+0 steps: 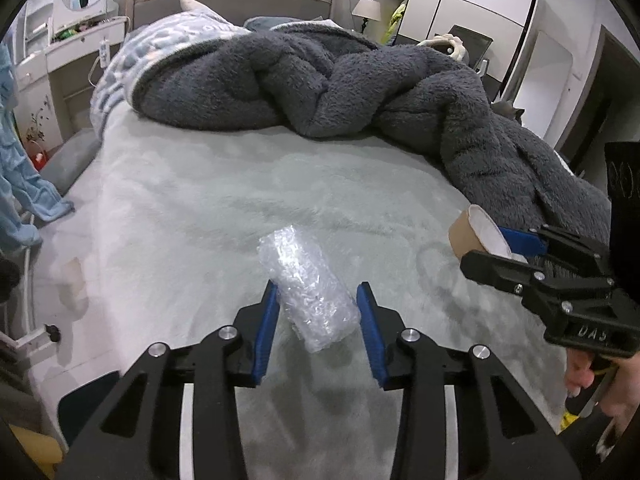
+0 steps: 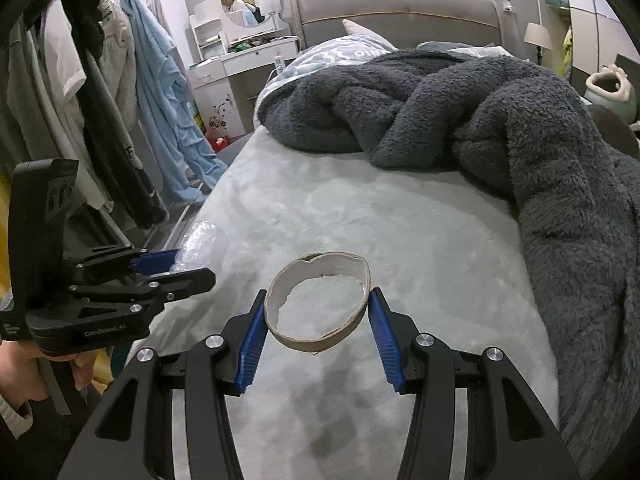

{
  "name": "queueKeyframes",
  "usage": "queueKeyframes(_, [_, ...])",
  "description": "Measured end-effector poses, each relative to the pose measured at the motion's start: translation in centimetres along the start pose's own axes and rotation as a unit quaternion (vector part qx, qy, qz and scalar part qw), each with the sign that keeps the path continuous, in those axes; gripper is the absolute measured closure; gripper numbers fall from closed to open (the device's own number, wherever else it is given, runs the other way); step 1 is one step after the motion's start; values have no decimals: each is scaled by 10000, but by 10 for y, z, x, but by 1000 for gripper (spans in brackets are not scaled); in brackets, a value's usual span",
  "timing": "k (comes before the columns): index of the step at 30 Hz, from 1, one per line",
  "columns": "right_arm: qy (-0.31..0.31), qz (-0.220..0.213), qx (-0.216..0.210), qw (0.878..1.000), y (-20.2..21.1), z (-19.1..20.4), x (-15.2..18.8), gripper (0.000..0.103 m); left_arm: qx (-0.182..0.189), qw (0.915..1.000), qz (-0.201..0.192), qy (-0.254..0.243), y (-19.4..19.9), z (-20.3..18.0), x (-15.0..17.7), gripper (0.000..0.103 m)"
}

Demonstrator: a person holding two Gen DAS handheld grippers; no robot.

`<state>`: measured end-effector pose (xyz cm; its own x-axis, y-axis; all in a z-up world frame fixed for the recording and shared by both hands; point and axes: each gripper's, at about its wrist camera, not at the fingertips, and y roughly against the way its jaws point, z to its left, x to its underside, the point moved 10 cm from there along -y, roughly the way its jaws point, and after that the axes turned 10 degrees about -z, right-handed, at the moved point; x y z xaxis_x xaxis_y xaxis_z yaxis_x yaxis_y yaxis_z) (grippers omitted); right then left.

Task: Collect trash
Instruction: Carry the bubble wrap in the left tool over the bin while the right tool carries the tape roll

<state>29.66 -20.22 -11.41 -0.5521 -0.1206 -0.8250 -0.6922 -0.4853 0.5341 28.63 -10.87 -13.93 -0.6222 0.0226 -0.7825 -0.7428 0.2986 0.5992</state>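
Here, clear crinkly bubble wrap roll [image 1: 308, 296] lies centre-low on the bed [image 1: 224, 216], long axis running upper-left to lower-right, between the spread left gripper [image 1: 318, 312] pads, while the right gripper [image 2: 316, 322] clamps a squashed brown cardboard ring [image 2: 318, 302], opening facing up.

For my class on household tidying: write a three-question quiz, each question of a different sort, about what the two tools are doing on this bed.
1. True or false: the left tool straddles a roll of bubble wrap lying on the grey bedspread.
2. Which item sits between the right tool's blue pads?
A. a paper cup
B. a cardboard ring
C. a sock
3. Fill in: the heaped dark grey ______ covers the far and right side of the bed.

Key:
1. True; the pads flank it, and whether they press it is unclear.
2. B
3. blanket
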Motion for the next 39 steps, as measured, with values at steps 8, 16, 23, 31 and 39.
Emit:
queueKeyframes(8, [147,239,-91,9996,-2,24,21,53,-315,9995,9,-7,36,23,19,61])
queueKeyframes(16, [326,359,-142,9987,-3,40,22,52,-559,9982,-87,199,71,42,30,61])
queueKeyframes(23, [444,265,-237,9984,9,52,12,53,-736,9966,-79,356,86,62,38,61])
queueKeyframes(31, [571,174,-379,9975,7,74,1,52,-914,9946,31,489,93,87,53,61])
queueKeyframes(39, [664,127,-600,9959,-6,109,-12,52,-1158,9910,288,609,96,117,77,61])
